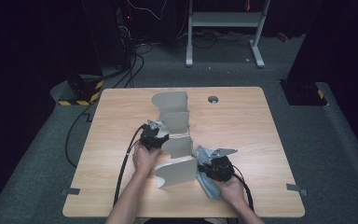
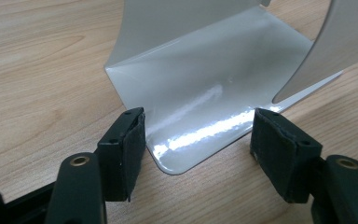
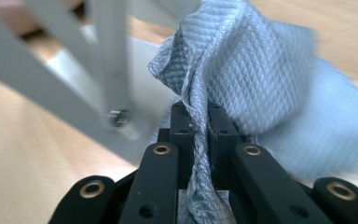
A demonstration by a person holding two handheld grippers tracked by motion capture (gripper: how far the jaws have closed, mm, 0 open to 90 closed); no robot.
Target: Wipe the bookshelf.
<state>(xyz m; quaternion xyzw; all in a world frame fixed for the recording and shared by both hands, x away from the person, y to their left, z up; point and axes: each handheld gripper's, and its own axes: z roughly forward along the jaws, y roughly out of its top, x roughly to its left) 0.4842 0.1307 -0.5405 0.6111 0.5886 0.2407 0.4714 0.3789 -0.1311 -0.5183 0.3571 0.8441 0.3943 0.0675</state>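
Near the middle of the wooden surface [image 1: 242, 126] stands a grey metal file rack [image 1: 175, 140]. Right claw [image 3: 199, 116] pinches a grey cloth [image 3: 256, 70]; left claw [image 2: 198, 140] is spread astride the rack's base. Better to brace the base firmly, then wipe each divider gently.

table [image 1: 242, 121]: pale wood-grain top, smooth, low sheen, with a round grey insert [image 1: 213, 99] near its far edge. rack [image 2: 200, 88]: thin sheet metal, light grey painted finish, smooth and glossy on the base plate, where it throws bright streaked reflections; curved dividers look more satin. cloth [image 3: 242, 70]: blue-grey woven textile, diamond waffle texture, matt, soft folds, frayed edge. left gripper [image 2: 198, 140]: black matt plastic jaws with rubbery, faintly textured pads [image 2: 133, 149] and brass-coloured rivets. right gripper [image 3: 200, 123]: same black matt finish, brass-coloured rivets. floor beyond the table's edges: grey matt carpet.
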